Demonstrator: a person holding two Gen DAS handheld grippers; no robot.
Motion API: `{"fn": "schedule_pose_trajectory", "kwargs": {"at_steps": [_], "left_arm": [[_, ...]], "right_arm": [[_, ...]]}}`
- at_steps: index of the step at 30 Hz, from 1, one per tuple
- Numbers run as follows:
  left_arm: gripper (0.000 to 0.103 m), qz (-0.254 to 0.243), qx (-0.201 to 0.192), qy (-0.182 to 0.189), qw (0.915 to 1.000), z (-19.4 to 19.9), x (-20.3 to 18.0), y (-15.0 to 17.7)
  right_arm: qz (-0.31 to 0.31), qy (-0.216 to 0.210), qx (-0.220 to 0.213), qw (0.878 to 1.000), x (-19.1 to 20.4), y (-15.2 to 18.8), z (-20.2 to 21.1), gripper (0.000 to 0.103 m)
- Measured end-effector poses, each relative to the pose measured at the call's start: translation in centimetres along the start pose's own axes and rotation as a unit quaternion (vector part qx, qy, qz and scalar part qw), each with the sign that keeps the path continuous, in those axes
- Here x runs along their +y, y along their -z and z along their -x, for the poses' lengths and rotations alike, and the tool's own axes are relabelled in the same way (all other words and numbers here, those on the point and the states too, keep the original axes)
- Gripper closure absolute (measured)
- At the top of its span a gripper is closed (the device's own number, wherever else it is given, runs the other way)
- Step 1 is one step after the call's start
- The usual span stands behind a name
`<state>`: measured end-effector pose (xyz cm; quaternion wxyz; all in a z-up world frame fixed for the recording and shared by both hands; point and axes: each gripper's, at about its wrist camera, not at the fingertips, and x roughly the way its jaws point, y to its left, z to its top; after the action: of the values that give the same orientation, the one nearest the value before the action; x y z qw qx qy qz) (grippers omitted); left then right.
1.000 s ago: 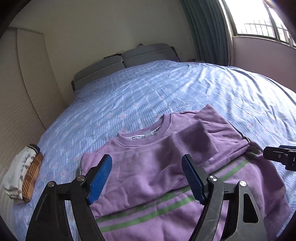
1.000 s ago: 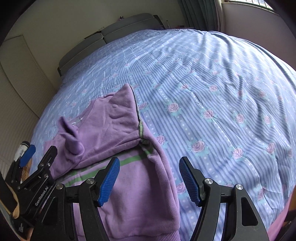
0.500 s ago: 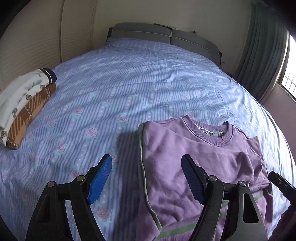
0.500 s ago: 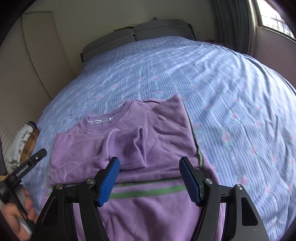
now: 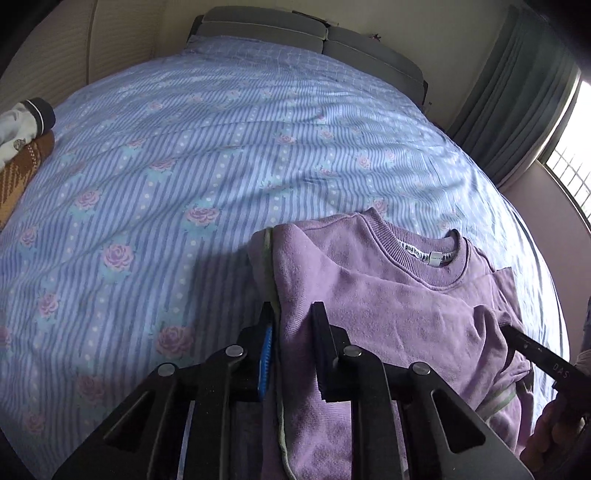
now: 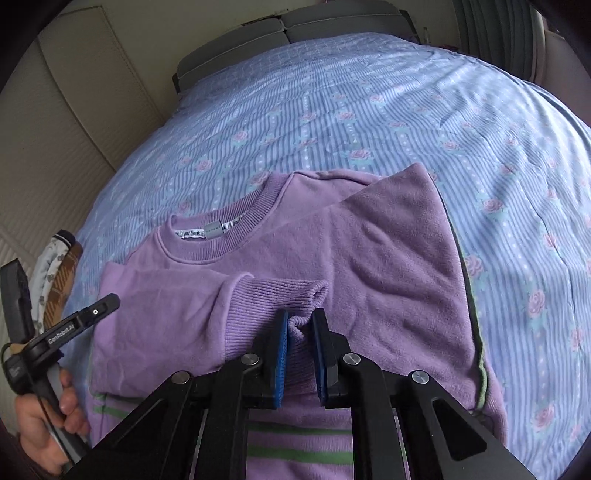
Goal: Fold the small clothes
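A purple sweatshirt (image 5: pixel 399 295) with green stripes lies on the bed, collar away from me, both sleeves folded over the chest. My left gripper (image 5: pixel 291 317) is shut on the sweatshirt's left folded edge. In the right wrist view the sweatshirt (image 6: pixel 388 251) fills the middle. My right gripper (image 6: pixel 300 325) is shut on the ribbed cuff (image 6: pixel 295 291) of the sleeve lying across the chest. The left gripper (image 6: pixel 99 310) also shows at the left edge of that view, and the right gripper's finger (image 5: pixel 532 350) shows at the right of the left wrist view.
The bed has a blue striped sheet with roses (image 5: pixel 184 166) and a grey headboard (image 5: pixel 306 33). Folded clothes, white and brown checked (image 5: pixel 18 147), lie at the bed's left side. A curtain and window (image 5: pixel 535 110) are on the right.
Both grippers have moved down to the sweatshirt and closed: the left on the folded left edge, the right on the sleeve cuff. Both were open half a second ago.
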<state>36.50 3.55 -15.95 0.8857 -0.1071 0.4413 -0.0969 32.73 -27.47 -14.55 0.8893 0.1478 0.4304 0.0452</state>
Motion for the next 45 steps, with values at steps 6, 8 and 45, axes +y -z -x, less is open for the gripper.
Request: {"fn": "schedule_pose_trajectory", "kwargs": {"at_steps": [6,8,45], "left_arm": [[0.085,0.01,-0.01,-0.013,0.9998,-0.3,1.2,-0.2],[0.085,0.007,-0.008,-0.014,0.9998,-0.5,1.3,0.1],[0.048,-0.076,-0.049,-0.05,0.9946,11.4,-4.0,10.1]], "right_arm": [[0.063,0.03,-0.035,0.997,1.6,-1.6,0.4,0.094],[0.067,0.045,-0.001,0.997,1.2,-1.4,-1.3,0.094],[0.055,0.069,-0.051,0.995,0.1,6.8,10.5,0.042]]}}
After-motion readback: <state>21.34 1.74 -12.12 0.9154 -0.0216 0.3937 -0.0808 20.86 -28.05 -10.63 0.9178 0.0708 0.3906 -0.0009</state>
